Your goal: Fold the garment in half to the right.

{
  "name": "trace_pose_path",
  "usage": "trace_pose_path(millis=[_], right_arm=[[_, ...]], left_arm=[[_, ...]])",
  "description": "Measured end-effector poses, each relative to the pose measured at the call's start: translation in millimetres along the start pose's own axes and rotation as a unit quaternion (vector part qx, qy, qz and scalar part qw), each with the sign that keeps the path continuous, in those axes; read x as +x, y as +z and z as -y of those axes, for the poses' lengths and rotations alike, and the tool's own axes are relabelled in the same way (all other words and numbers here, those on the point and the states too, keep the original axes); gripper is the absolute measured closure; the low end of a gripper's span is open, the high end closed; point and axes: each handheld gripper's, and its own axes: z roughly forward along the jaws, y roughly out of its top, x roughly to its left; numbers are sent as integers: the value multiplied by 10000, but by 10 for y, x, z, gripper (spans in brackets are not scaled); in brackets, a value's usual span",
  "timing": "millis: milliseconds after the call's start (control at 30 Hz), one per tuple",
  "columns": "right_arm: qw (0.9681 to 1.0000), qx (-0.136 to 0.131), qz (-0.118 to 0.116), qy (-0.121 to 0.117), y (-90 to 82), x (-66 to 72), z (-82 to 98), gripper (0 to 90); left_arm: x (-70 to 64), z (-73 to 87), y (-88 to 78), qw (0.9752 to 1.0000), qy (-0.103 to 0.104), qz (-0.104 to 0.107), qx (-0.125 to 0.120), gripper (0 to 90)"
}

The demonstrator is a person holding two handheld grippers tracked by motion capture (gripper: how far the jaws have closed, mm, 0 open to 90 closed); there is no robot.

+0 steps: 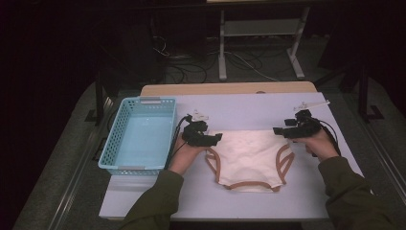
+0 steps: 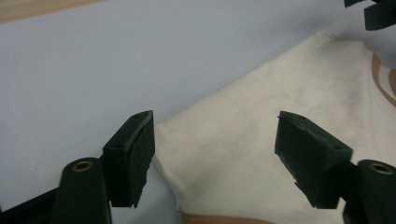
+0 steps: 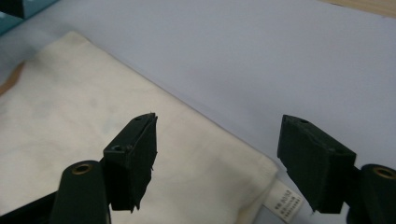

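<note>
Here the cream briefs lie flat, waistband farthest from the person.

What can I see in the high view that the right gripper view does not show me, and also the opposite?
High view alone: the light blue basket's whole shape left of the cream underwear, the brown-trimmed leg openings, both forearms in green sleeves, the left gripper and right gripper at the waistband corners.

Right gripper view alone: a small white label at the waistband corner, and the right gripper's jaws standing apart above the cloth, pressing nothing.

Both: the underwear lying flat on the pale table.
</note>
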Motion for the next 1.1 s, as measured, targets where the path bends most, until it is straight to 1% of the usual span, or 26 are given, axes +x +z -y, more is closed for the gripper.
trace_pose_path(millis=[33,67,100,200,267,333,400,500,533,600,667,700,767,800,833,867,933,1000,1033,1100], right_arm=[[10000,4,-64,7,-7,10,-1,262],[10000,-7,-66,-26,-5,29,-3,238],[10000,9,-41,-59,-3,40,-3,232],[9998,63,-67,-166,11,80,-3,207],[9998,82,-100,-172,12,97,-5,198],[9997,85,-131,-190,14,119,-8,189],[9996,109,-152,-194,14,141,-8,186],[9995,141,-185,-196,15,176,3,188],[9995,157,-212,-184,16,189,6,188],[9993,200,-245,-222,19,217,8,185],[9991,202,-252,-267,21,254,3,177],[9991,194,-267,-269,22,272,-2,176],[9989,175,-322,-290,23,308,-12,176],[9988,160,-343,-305,26,328,-17,176],[9987,156,-363,-316,30,347,-21,176],[9987,156,-373,-300,34,368,-25,176],[9986,156,-393,-304,48,400,-33,176],[9987,135,-410,-286,67,434,-41,176],[9986,123,-414,-291,74,450,-45,176],[9986,122,-423,-281,82,487,-49,177]], left_arm=[[-22,10,-20,10000,67,29,25,266],[-41,19,-29,10000,66,50,13,252],[-70,32,-47,9999,104,87,20,242],[-144,65,-85,9997,184,147,-8,209],[-195,89,-119,9996,198,197,-18,187],[-238,119,-163,9994,256,247,-27,160],[-266,154,-206,9991,281,295,-68,139],[-297,215,-260,9986,371,373,-113,136],[-302,235,-278,9983,437,383,-89,132],[-325,277,-308,9981,434,418,-88,115],[-345,314,-338,9977,479,479,-80,95],[-364,336,-350,9975,466,522,-86,80],[-399,377,-378,9969,543,573,-57,51],[-422,399,-385,9967,534,603,-93,41],[-430,416,-400,9963,584,633,-37,27],[-446,435,-405,9962,545,676,-39,15],[-471,480,-416,9955,529,786,16,0],[-491,521,-421,9945,612,851,79,0],[-511,548,-419,9944,570,884,88,0],[-544,600,-414,9929,601,1013,162,0]])
